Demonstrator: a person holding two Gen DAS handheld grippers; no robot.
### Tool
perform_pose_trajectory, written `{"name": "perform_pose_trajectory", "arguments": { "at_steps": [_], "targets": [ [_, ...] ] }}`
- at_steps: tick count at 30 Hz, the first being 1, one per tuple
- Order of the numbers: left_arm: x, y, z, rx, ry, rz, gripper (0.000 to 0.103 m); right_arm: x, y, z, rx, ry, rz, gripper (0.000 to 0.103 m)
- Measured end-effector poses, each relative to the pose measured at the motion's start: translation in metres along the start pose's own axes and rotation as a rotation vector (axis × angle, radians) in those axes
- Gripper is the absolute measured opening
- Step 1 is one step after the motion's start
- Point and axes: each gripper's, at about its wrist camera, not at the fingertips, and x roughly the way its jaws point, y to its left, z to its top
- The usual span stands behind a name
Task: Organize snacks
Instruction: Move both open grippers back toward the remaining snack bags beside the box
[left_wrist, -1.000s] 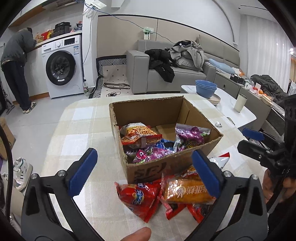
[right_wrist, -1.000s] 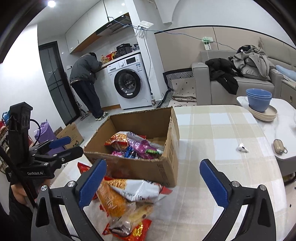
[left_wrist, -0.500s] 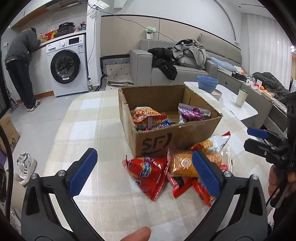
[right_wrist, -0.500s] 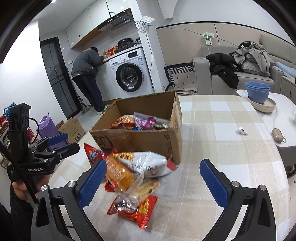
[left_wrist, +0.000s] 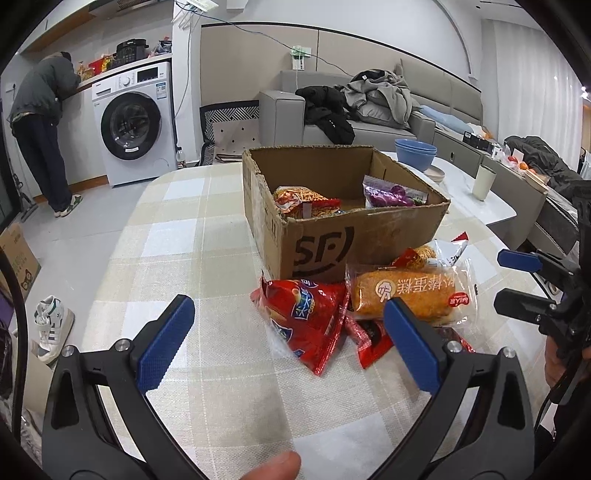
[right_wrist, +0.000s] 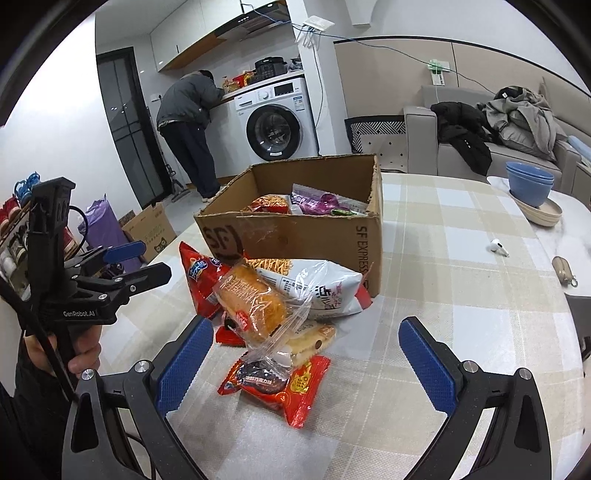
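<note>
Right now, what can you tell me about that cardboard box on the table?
The cardboard box is brown corrugated card, worn, with a ragged top edge and no flaps showing. It stands upright and open on the checked tablecloth. One side bears a dark SF logo, another the words SF EXPRESS. Inside lie several snack packs, among them an orange-red pack of sticks and a purple packet. A heap of loose snack bags lies against its near side. Neither gripper touches it.
</note>
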Motion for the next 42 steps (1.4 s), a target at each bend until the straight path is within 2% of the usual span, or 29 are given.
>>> {"name": "perform_pose_trajectory", "arguments": {
  "at_steps": [7,23,31,36,42],
  "targets": [
    [0.010,0.003,-0.003,-0.005,0.023,0.010,0.102,0.008,0.009,-0.003,-0.015,0.042,0.015,0.102],
    [0.035,0.000,-0.012,0.009,0.073,0.021,0.102,0.064,0.015,-0.025,0.027,0.235,0.000,0.102],
    [0.040,0.000,-0.014,0.014,0.080,0.021,0.102,0.079,0.028,-0.029,-0.010,0.247,-0.029,0.102],
    [0.041,-0.001,-0.015,0.014,0.081,0.023,0.102,0.083,0.033,-0.032,-0.056,0.257,-0.092,0.102],
    [0.040,-0.001,-0.015,0.016,0.081,0.024,0.102,0.083,0.028,-0.033,-0.062,0.258,-0.087,0.098]
  ]
}}
